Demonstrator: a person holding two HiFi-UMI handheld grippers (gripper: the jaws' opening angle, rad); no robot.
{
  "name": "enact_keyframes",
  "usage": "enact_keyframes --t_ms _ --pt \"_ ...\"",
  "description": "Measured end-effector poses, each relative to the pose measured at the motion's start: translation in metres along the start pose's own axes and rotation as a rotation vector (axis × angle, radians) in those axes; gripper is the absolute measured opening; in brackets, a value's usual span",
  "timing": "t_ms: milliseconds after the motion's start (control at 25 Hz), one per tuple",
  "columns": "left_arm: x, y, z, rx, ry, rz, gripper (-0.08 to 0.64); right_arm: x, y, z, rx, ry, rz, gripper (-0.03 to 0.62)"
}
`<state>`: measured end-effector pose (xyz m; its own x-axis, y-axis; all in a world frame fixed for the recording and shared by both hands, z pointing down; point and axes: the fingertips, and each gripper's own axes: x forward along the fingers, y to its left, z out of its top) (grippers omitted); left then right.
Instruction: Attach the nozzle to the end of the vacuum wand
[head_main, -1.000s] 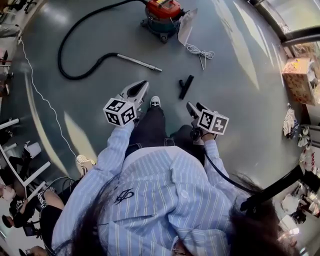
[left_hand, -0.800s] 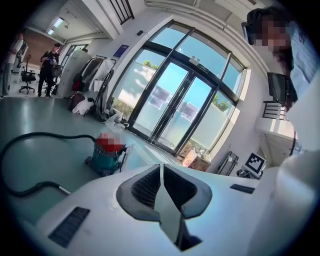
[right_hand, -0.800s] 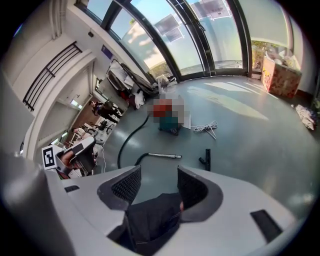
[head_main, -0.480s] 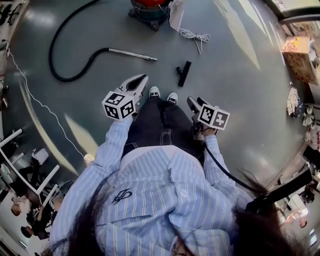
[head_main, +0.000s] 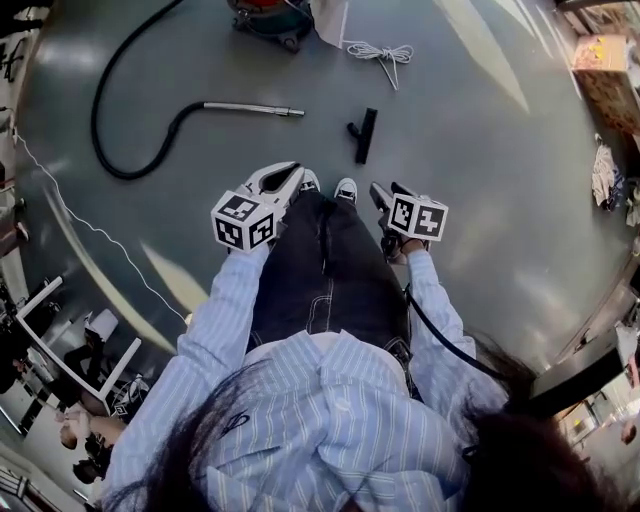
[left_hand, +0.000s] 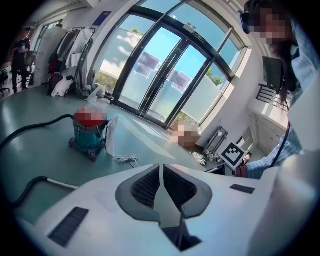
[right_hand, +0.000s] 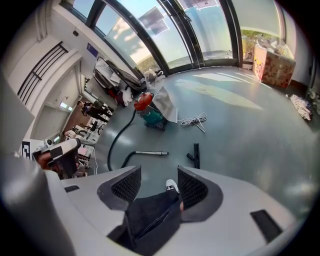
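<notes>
Quick rundown: our left gripper (head_main: 290, 180) has its jaws pinched together with nothing in them, and our right gripper (head_main: 386, 193) is spread wide, empty too. The nozzle (head_main: 363, 134) lies on the floor (head_main: 480, 150) ahead of both, nearer the right one and untouched. The wand (head_main: 250, 108) sits off to its left, well apart, with the hose (head_main: 128, 176) looping back to the vacuum (head_main: 268, 18).
</notes>
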<state>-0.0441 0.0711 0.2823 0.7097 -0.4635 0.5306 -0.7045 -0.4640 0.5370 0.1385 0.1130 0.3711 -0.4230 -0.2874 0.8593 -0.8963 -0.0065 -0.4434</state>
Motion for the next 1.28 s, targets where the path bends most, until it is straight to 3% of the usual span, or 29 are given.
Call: enact_keyframes --t_ms 200,440,880,1120,1280 --pt "0.04 0.021 -0.025 0.077 0.128 0.016 0.008 0.034 -0.046 0.008 0.001 0.016 -0.048 0.233" --pt "0.068 0.066 -0.041 0.149 0.203 0.034 0.008 0.069 -0.081 0.001 0.046 0.052 -0.085 0.233" --pt "0.152 0.181 -0.068 0.312 0.414 0.004 0.008 0.156 -0.112 0.014 0.074 0.032 -0.159 0.233" --pt "0.184 0.245 -0.087 0.336 0.498 -0.062 0.008 0.218 -0.134 0.029 0.116 -0.002 -0.228 0.233" --pt "0.188 0.288 -0.099 0.317 0.532 -0.057 0.009 0.264 -0.138 0.029 0.176 -0.002 -0.224 0.233"
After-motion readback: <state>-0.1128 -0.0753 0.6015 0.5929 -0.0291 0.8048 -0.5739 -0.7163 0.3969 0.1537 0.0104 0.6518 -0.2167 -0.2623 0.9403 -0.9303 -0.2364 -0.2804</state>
